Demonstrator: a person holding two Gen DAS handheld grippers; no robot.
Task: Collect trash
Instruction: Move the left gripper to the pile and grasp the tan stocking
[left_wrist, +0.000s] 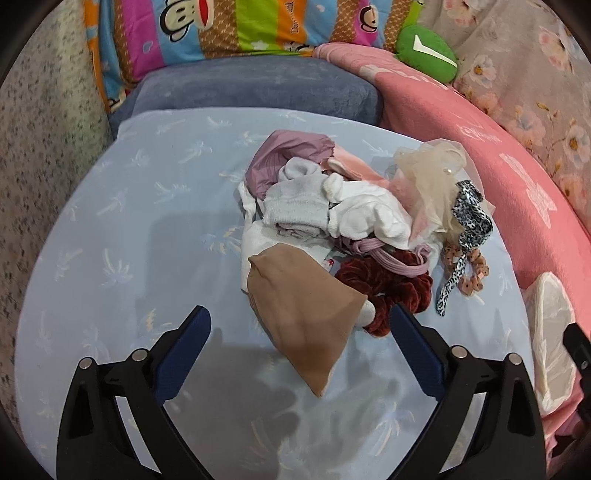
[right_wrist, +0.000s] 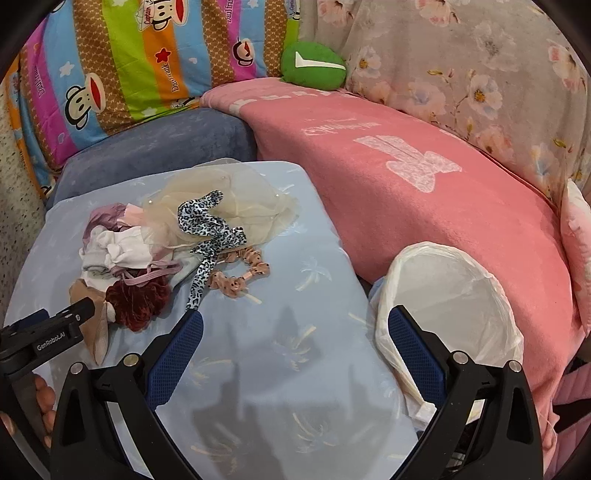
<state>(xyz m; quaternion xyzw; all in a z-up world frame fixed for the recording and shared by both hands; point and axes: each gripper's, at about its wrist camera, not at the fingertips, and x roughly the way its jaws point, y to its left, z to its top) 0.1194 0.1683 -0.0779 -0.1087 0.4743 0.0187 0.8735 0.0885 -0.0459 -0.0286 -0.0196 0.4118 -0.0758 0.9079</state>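
Observation:
A heap of small cloth items lies on the light blue sheet (left_wrist: 129, 221). It holds a tan stocking (left_wrist: 303, 317), a dark red velvet scrunchie (left_wrist: 391, 288), white socks (left_wrist: 332, 210), a mauve cloth (left_wrist: 284, 155), cream tulle (left_wrist: 428, 173) and a leopard-print ribbon (left_wrist: 469, 218). My left gripper (left_wrist: 301, 314) is open, and the tan stocking lies between its blue pads without either pad touching it. My right gripper (right_wrist: 295, 315) is open over bare sheet, with nothing between its fingers. A bin lined with a white bag (right_wrist: 443, 295) stands just right of its right finger.
A pink blanket (right_wrist: 406, 177) borders the sheet on the right. A grey-blue cushion (left_wrist: 258, 85) and a striped cartoon pillow (right_wrist: 129, 62) lie behind, with a green plush (right_wrist: 314, 66) and a floral quilt (right_wrist: 480, 74). A speckled wall (left_wrist: 44, 147) closes the left side. A pink dotted scrunchie (right_wrist: 243, 273) lies beside the ribbon.

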